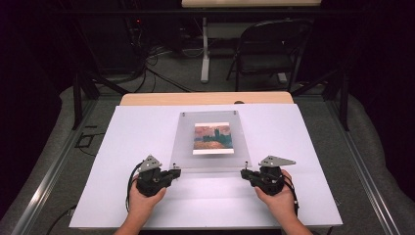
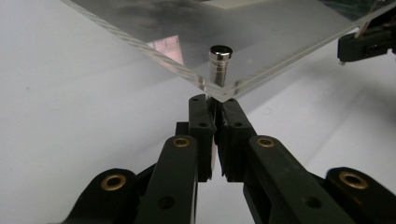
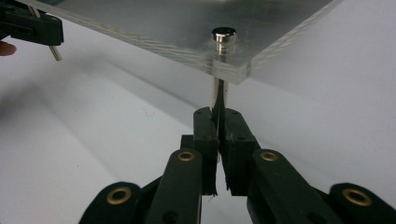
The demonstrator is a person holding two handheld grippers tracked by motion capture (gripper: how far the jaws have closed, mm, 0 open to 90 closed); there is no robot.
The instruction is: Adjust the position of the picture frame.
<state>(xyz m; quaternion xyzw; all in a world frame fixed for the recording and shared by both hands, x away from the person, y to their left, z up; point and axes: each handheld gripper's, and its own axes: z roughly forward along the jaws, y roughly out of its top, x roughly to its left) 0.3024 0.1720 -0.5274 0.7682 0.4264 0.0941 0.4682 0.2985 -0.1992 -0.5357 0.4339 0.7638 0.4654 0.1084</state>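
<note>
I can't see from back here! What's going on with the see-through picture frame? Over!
Left gripper shut on the near-left metal pin. Right gripper shut on the near-right metal pin. Clear picture frame held at both near corners. Nothing in the way.

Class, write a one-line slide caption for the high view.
Two grippers, left gripper and right gripper, grip corner posts of a clear acrylic picture frame.

The high view was dim with dark surroundings and a brightly lit white table. Both gripper views looked soft, with pale glare on the clear panel and faint shadows.
</note>
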